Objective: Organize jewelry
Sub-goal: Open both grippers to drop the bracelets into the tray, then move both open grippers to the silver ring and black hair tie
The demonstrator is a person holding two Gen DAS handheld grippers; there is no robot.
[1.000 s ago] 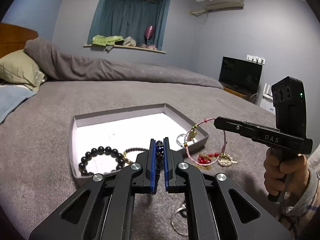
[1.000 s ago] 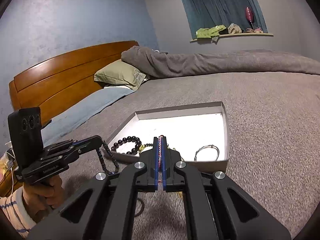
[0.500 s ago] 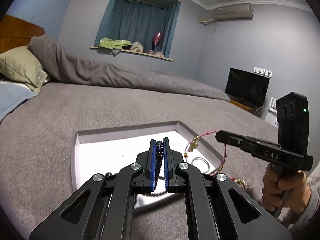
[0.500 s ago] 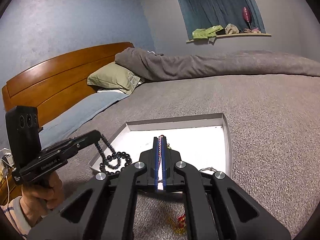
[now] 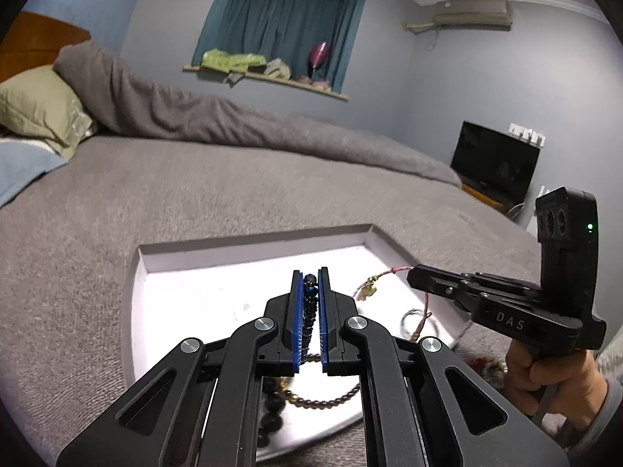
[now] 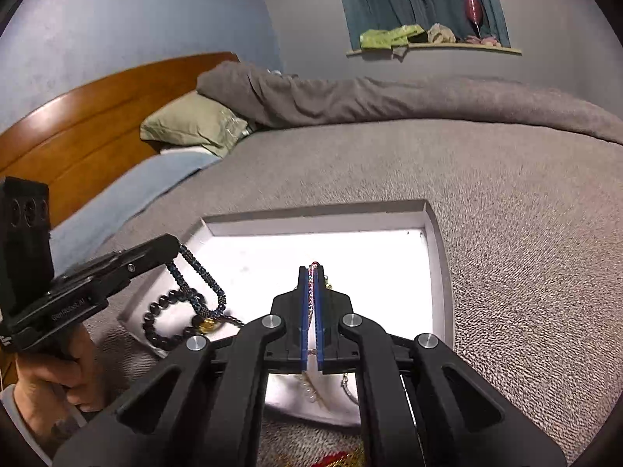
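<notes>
A shallow white tray (image 5: 253, 239) (image 6: 319, 210) lies on the grey bedspread. My left gripper (image 5: 310, 272) (image 6: 173, 243) hangs over the tray's left part, shut on a dark blue beaded bracelet (image 5: 309, 292) (image 6: 202, 278) that dangles in a loop. Over the right part, my right gripper (image 6: 311, 270) (image 5: 416, 276) is shut on a pink cord bracelet (image 5: 389, 271) (image 6: 311, 284) with a gold charm (image 5: 368, 290). In the tray lie a black bead bracelet (image 6: 163, 323), a brown bead bracelet (image 5: 323, 401) and a silver bangle (image 5: 418, 319).
Red and gold jewelry (image 6: 335, 459) (image 5: 483, 362) lies on the bedspread near the tray's front edge. A rolled grey duvet (image 5: 233, 116) and a green pillow (image 6: 194, 128) sit far back. A hand (image 5: 545, 373) grips each handle.
Both grippers have moved forward over the tray, each still carrying its bracelet. The tray's front edge and the black beads now sit under the fingers.
</notes>
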